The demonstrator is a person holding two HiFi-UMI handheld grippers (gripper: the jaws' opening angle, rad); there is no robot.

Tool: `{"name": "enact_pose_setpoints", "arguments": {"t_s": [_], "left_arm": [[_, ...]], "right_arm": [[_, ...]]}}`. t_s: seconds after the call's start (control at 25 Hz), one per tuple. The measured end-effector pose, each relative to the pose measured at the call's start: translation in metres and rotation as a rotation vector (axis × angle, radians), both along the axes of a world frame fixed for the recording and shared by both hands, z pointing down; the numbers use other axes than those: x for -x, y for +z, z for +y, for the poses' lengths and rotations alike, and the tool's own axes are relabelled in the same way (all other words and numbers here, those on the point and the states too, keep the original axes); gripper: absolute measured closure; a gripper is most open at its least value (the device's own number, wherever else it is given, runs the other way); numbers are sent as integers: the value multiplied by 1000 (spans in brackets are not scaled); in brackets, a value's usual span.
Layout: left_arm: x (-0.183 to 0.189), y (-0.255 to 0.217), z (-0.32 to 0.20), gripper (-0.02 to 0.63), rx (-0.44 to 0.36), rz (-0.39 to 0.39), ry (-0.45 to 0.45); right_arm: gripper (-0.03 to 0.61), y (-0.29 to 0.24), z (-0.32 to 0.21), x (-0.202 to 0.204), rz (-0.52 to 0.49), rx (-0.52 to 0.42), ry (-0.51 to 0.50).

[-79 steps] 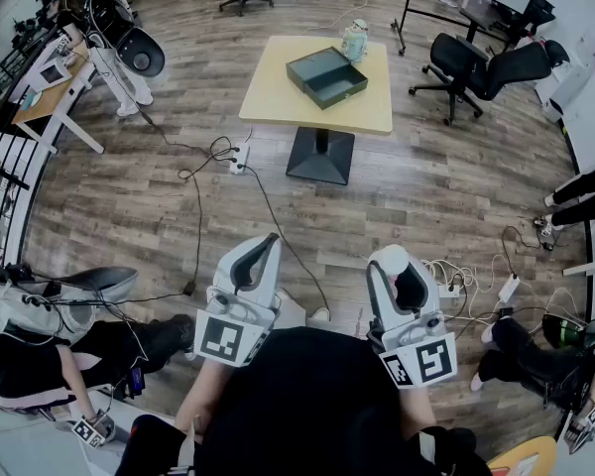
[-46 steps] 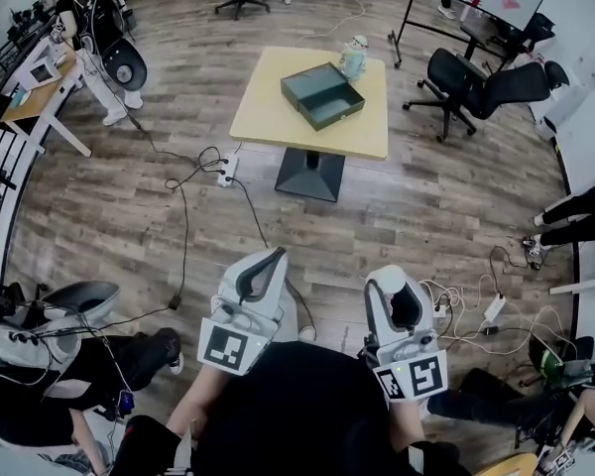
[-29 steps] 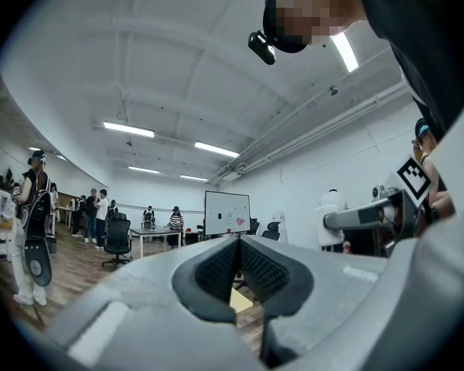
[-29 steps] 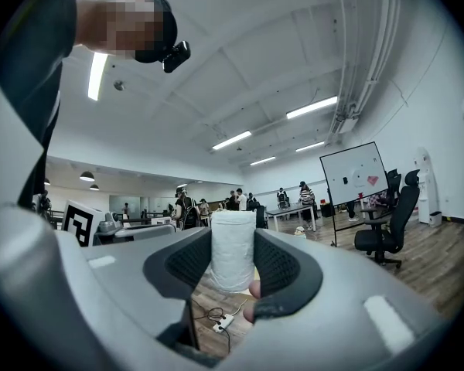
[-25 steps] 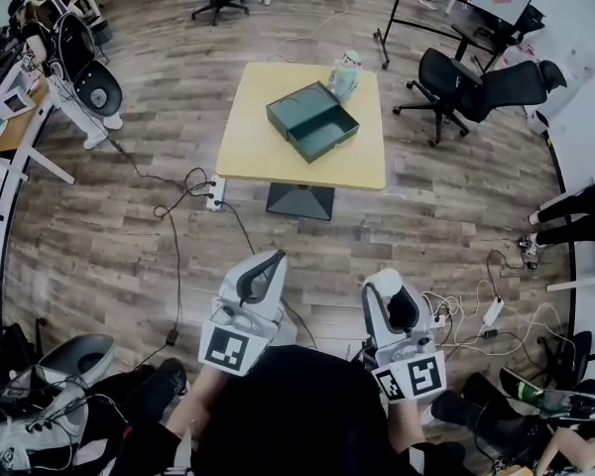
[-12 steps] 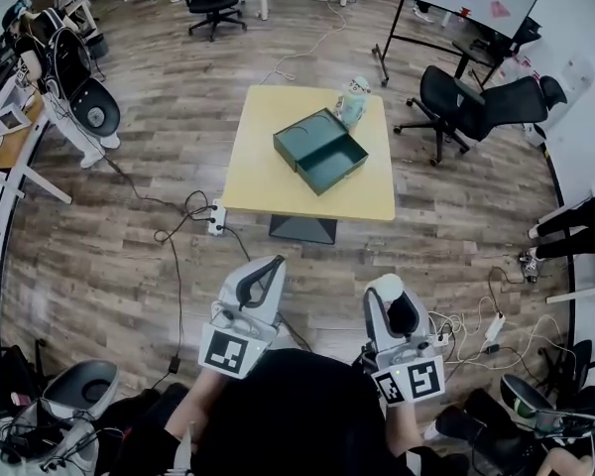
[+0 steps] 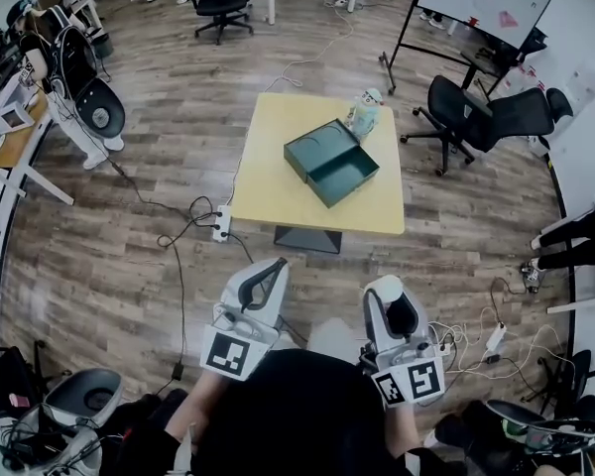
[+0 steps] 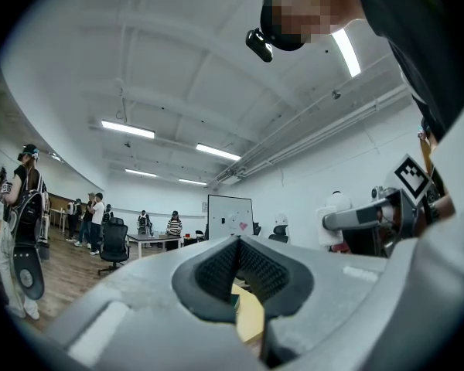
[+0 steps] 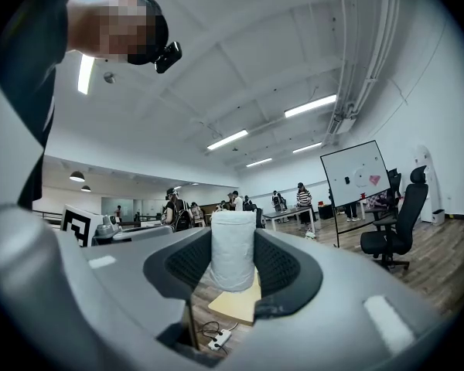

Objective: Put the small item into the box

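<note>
A dark green open box (image 7: 331, 162) lies on the yellow table (image 7: 270, 188), far ahead of both grippers. Beside the box's far corner stands a small pale figure (image 7: 363, 113). My right gripper (image 7: 385, 290) is held close to the body, shut on a white cylindrical item (image 9: 232, 247) that stands upright between its pads. In the right gripper view the right gripper (image 9: 232, 263) points toward the table (image 9: 236, 304). My left gripper (image 7: 275, 267) is also near the body and shut, with nothing in it. In its own view the left gripper (image 8: 236, 255) shows the table (image 8: 250, 315) below its pads.
Black office chairs (image 7: 476, 107) and a whiteboard (image 7: 486, 6) stand right of the table. A power strip (image 7: 221, 222) with cables lies on the wooden floor in front of it. More cables (image 7: 476, 340) lie at right. A person (image 7: 64, 53) and desks are at far left.
The table and box have shifted lower and nearer in the head view as the person walks toward them. Both grippers keep their pose; the right still holds the white item.
</note>
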State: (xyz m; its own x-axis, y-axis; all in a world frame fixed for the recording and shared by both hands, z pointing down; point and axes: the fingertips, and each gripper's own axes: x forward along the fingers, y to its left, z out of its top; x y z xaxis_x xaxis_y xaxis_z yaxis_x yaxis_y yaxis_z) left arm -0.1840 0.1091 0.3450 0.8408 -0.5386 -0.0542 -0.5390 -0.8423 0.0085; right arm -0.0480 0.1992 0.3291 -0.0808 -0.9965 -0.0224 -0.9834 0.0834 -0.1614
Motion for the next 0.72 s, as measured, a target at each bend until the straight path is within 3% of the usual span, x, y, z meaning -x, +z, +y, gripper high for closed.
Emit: {"name": "enact_pose_setpoints", "arguments": {"t_s": [0.36, 0.72], "left_arm": [[-7, 5, -21, 612, 4, -14, -12], [-29, 6, -66, 612, 13, -30, -64]], "right_arm": [[407, 4, -23, -17, -1, 7, 3], [407, 4, -83, -43, 8, 20, -65]]}}
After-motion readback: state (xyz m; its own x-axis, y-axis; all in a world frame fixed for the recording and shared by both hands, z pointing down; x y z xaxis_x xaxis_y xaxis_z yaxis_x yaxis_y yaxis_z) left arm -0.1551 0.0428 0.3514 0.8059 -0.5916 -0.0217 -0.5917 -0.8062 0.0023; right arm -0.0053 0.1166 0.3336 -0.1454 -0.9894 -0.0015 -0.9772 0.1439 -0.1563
